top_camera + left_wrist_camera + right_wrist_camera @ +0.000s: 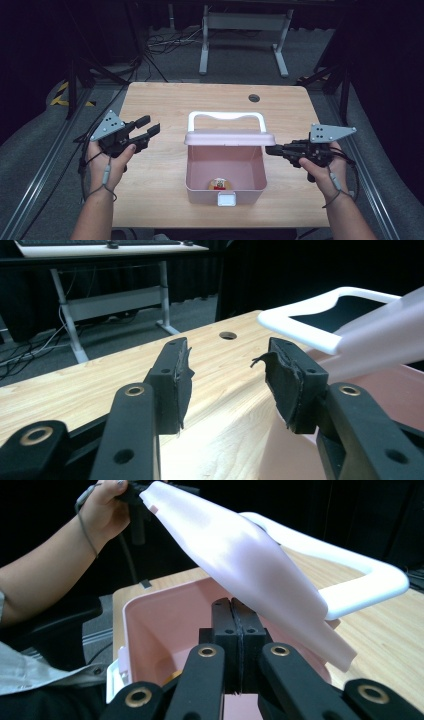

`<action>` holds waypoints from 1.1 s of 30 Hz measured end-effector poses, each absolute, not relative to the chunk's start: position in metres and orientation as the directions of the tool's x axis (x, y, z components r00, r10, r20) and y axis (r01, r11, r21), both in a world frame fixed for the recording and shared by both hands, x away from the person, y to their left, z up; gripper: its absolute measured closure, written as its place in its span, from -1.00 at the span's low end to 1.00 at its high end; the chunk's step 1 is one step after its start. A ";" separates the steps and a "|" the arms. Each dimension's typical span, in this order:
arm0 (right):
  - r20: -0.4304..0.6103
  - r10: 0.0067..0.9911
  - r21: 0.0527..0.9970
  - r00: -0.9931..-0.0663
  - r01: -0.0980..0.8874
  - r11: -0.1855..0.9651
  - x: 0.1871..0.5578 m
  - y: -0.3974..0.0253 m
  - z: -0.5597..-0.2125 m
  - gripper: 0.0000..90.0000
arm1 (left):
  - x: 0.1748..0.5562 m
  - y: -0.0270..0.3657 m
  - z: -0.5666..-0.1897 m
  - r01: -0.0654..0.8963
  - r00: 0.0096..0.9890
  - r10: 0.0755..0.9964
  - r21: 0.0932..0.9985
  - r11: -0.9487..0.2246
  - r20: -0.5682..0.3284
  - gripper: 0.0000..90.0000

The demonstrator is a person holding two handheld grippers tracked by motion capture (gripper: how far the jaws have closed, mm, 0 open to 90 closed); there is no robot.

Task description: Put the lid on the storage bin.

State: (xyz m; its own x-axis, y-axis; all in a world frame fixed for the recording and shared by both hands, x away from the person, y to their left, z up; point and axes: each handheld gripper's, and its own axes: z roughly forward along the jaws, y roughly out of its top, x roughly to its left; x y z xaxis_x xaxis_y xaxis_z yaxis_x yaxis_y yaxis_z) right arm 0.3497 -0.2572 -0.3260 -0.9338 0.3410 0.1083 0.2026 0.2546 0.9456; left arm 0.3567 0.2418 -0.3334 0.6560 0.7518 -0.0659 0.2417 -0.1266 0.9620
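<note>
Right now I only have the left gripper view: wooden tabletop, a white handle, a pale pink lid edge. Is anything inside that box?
Observer: Yes. A small round red and gold object lies on the floor of the open pink plastic box, near its front wall.
Operator: Lid fully open?
Observer: It stands raised at the back, white loop handle past it.
Operator: Where's the other hand-held gripper?
Observer: The right hand-held gripper has its jaws shut, empty, at the box's right rim.
Operator: And mine?
Observer: The left hand-held gripper is open, left of the box, apart from it.
</note>
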 end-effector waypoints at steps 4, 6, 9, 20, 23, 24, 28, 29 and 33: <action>0.112 0.327 0.938 -0.938 0.208 0.276 0.347 -0.257 -0.327 1.00 | 0.364 0.246 -0.341 0.244 0.662 0.747 0.960 -0.138 -0.061 0.12; 0.111 0.321 0.934 -0.941 0.209 0.289 0.346 -0.257 -0.327 1.00 | 0.367 0.248 -0.345 0.245 0.660 0.749 0.959 -0.141 -0.059 0.11; 0.112 0.315 0.923 -0.943 0.215 0.318 0.345 -0.256 -0.327 1.00 | 0.371 0.252 -0.351 0.256 0.648 0.759 0.957 -0.138 -0.065 0.10; 0.125 0.281 0.895 -0.952 0.231 0.382 0.342 -0.256 -0.327 1.00 | 0.380 0.258 -0.368 0.265 0.615 0.788 0.951 -0.161 -0.038 0.05; 0.132 0.274 0.884 -0.953 0.238 0.402 0.342 -0.256 -0.328 1.00 | 0.383 0.259 -0.373 0.266 0.608 0.793 0.950 -0.164 -0.034 0.04; 0.134 0.273 0.880 -0.953 0.241 0.410 0.342 -0.255 -0.328 1.00 | 0.383 0.259 -0.374 0.269 0.608 0.793 0.949 -0.164 -0.035 0.03; 0.127 0.262 0.865 -0.957 0.236 0.443 0.341 -0.253 -0.329 1.00 | 0.386 0.261 -0.379 0.272 0.603 0.797 0.948 -0.164 -0.035 0.03; 0.125 0.261 0.861 -0.957 0.236 0.450 0.341 -0.252 -0.329 1.00 | 0.387 0.261 -0.380 0.273 0.600 0.799 0.948 -0.161 -0.037 0.03; 0.118 0.252 0.845 -0.960 0.231 0.482 0.339 -0.249 -0.330 1.00 | 0.389 0.263 -0.384 0.282 0.590 0.806 0.946 -0.158 -0.042 0.03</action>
State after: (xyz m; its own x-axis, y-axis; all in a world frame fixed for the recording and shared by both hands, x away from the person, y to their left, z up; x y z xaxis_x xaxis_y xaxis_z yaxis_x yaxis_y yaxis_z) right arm 0.3394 -0.2494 -0.3296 -0.9604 0.2522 0.1184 0.2308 0.4821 0.8452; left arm 0.3887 0.2631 -0.3844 0.5903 0.8061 -0.0417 0.2824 -0.1579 0.9462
